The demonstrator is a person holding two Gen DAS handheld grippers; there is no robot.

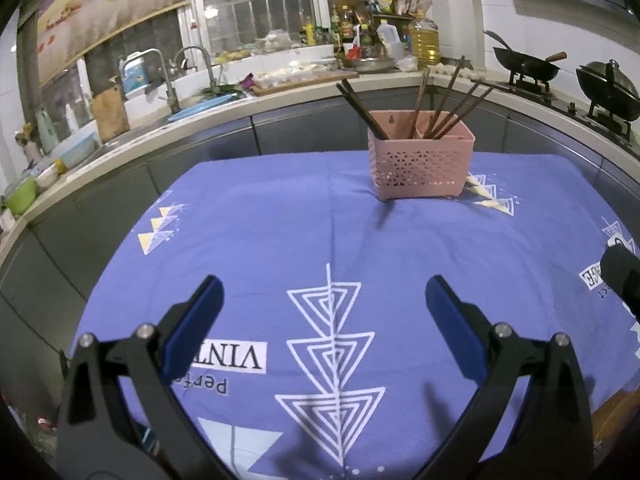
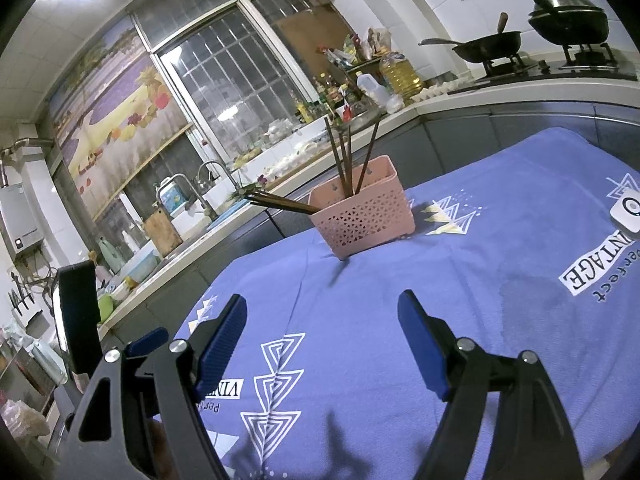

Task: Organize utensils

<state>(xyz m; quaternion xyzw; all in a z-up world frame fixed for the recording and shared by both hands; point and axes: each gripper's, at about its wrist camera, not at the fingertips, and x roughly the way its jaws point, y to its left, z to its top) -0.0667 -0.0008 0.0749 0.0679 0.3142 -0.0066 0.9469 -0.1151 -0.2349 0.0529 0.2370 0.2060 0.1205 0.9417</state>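
A pink perforated basket (image 1: 420, 162) stands at the far side of the blue patterned tablecloth (image 1: 280, 240). Several dark brown chopsticks (image 1: 444, 104) stick up out of it, leaning in different directions. In the right wrist view the same basket (image 2: 362, 210) holds chopsticks (image 2: 344, 156), some upright and some lying out over its left rim. My left gripper (image 1: 324, 292) is open over the near part of the cloth with nothing between its blue pads. My right gripper (image 2: 322, 312) is also open and holds nothing. Both stand well short of the basket.
A kitchen counter (image 1: 224, 108) with a sink, taps, bottles and a cutting board curves behind the table. Two black woks (image 1: 528, 66) sit on the stove at the right. A small white device (image 2: 626, 210) lies on the cloth at the right edge. Part of the other gripper (image 1: 622, 276) shows at the right.
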